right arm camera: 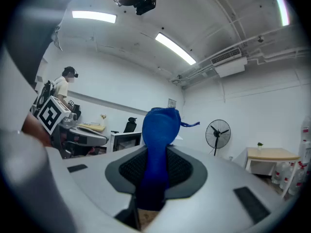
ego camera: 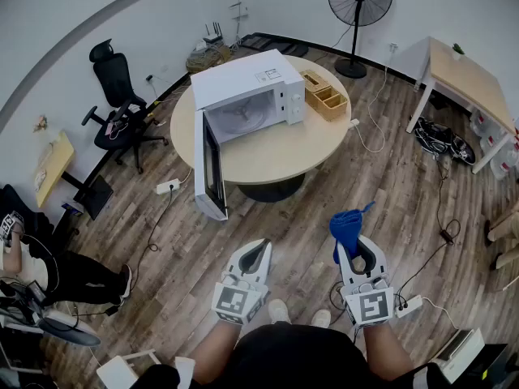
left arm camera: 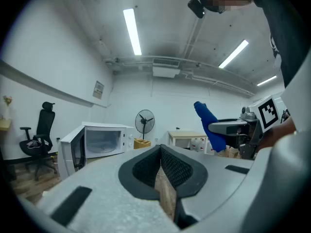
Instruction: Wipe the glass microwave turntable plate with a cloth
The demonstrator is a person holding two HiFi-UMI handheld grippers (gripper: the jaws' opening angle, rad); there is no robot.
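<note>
Left fingers (left arm camera: 182, 166): mine, clenched together, empty. Right fingers (right arm camera: 187, 168): mine, grasping a blue cloth (right arm camera: 158, 144), bunched upright. White microwave (ego camera: 243, 83): door open, on round bench (ego camera: 276, 154).

Left tool (left arm camera: 160, 152), jaws together, faces the open-doored microwave (left arm camera: 99, 141).

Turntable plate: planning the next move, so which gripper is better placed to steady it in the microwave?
Left. The left gripper is shut and empty; the right gripper is shut on the cloth. The microwave door already stands open.
</note>
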